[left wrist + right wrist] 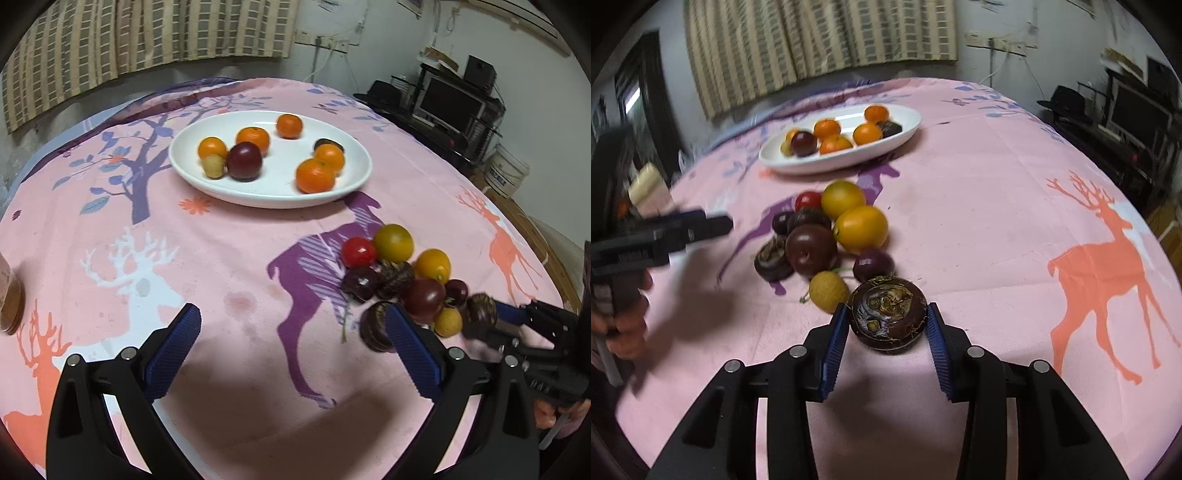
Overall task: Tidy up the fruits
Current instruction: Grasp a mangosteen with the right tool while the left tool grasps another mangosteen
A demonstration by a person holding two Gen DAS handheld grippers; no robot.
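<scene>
A white oval plate [354, 184] [908, 127] at the far side of the table holds several oranges [315, 175], a dark plum [244, 161] and a small yellow fruit. A pile of loose fruit [406, 280] [827, 236] lies on the pink cloth nearer me: red and yellow tomatoes, plums, dark brown water chestnuts. My right gripper [886, 325] [484, 314] is shut on a dark brown water chestnut [888, 317] [480, 308] at the pile's near edge. My left gripper [291, 325] [727, 223] is open and empty, left of the pile.
The round table has a pink deer-print cloth [221, 258]. A brown jar edge [9, 299] shows at the far left. A black shelf with a monitor [447, 99] and a white bucket [506, 170] stand beyond the table's right side.
</scene>
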